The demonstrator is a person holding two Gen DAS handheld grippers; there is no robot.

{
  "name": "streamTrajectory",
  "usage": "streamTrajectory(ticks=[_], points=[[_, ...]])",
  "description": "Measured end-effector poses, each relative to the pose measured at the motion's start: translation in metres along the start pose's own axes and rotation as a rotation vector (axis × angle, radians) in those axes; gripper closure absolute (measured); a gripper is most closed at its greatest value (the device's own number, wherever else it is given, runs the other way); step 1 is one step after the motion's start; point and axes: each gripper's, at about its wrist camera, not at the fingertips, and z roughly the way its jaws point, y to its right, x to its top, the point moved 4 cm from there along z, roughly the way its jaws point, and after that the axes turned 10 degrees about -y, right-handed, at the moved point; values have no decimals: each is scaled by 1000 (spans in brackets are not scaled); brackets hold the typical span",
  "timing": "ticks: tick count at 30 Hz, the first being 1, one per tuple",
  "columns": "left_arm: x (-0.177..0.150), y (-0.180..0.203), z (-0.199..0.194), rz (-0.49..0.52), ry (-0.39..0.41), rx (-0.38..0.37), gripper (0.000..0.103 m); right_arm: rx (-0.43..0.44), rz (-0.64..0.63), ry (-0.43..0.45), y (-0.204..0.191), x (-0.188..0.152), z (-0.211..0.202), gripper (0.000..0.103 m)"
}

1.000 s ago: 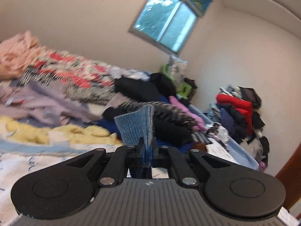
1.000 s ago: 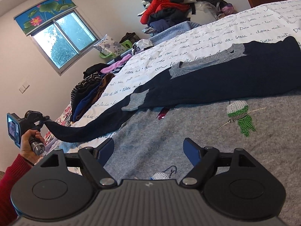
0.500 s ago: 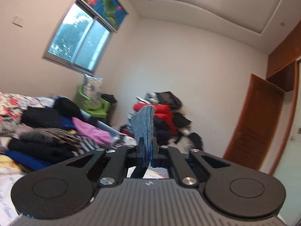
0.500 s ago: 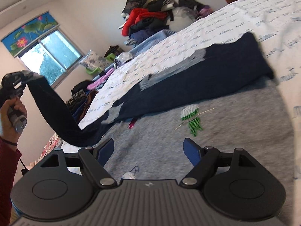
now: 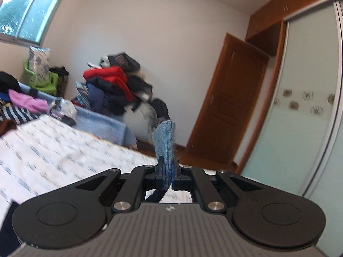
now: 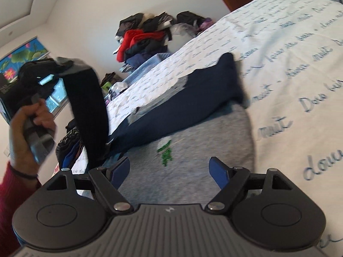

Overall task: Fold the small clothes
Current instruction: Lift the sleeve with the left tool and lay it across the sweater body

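At the left of the right wrist view, your left tool [image 6: 62, 68] is raised and clamped on the cuff [image 5: 166, 143] of the navy sleeve [image 6: 88, 111], lifting it off the bed [image 6: 289, 64], probably to carry it across the sweater [image 6: 193, 150]. That sweater lies flat in the middle of the frame, grey front up with a green figure [image 6: 165, 152], so it is ready for folding. At lower centre, your right tool [image 6: 170, 171] hangs over it with jaws spread, holding nothing. Motion blur smears the sleeve, and the near hem is cut off behind the tool.
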Motion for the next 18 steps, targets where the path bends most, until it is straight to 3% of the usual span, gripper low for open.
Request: streamTrajectory(ticks=[4, 18], points=[[-38, 27, 31, 18, -96, -15, 98, -16, 24, 13, 12, -1, -7, 22], [-123, 78, 66, 136, -241, -41, 97, -51, 81, 26, 39, -9, -19, 22]])
